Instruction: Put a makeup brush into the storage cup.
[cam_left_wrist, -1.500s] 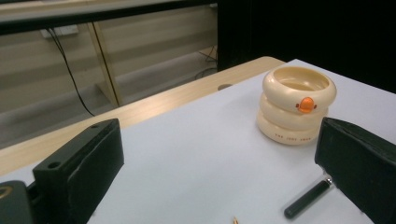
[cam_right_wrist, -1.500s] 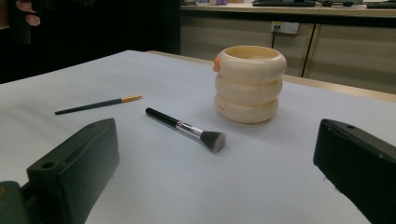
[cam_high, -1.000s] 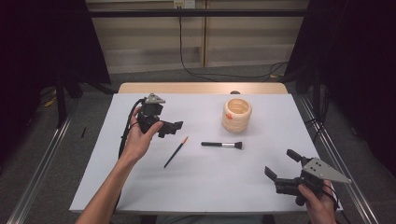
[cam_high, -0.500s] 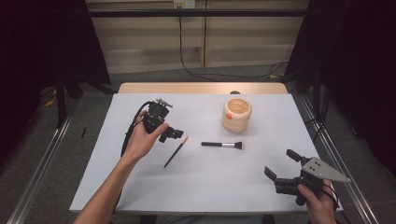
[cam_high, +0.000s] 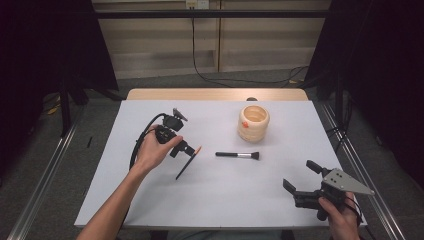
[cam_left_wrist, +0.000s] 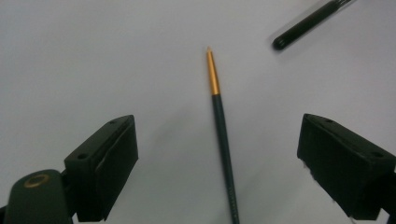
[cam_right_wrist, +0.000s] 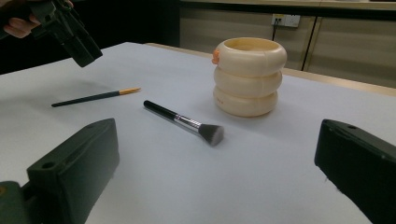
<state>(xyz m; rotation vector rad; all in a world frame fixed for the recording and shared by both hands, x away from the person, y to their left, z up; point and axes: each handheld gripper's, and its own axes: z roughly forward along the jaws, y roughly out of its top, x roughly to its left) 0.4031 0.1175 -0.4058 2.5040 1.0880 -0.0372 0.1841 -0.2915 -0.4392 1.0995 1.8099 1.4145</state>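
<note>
No readable brand or label on any item; the cream ringed holder (cam_high: 253, 123) carries a small orange mark near its rim, illegible. Left gripper (cam_high: 186, 148) hangs over the thin orange-tipped brush (cam_high: 188, 164). Its jaws have just been closing but stand wide, the brush lying on the table between them, untouched. Brush sits left of table centre; the flat-headed makeup brush (cam_high: 238, 155) lies just beside it, toward centre. Right gripper (cam_high: 301, 180), near the front right corner, is wide open, holding nothing. Table (cam_high: 225, 200) surface plain white; pale wall panels, wall socket (cam_right_wrist: 285, 20) and trailing cables behind.
</note>
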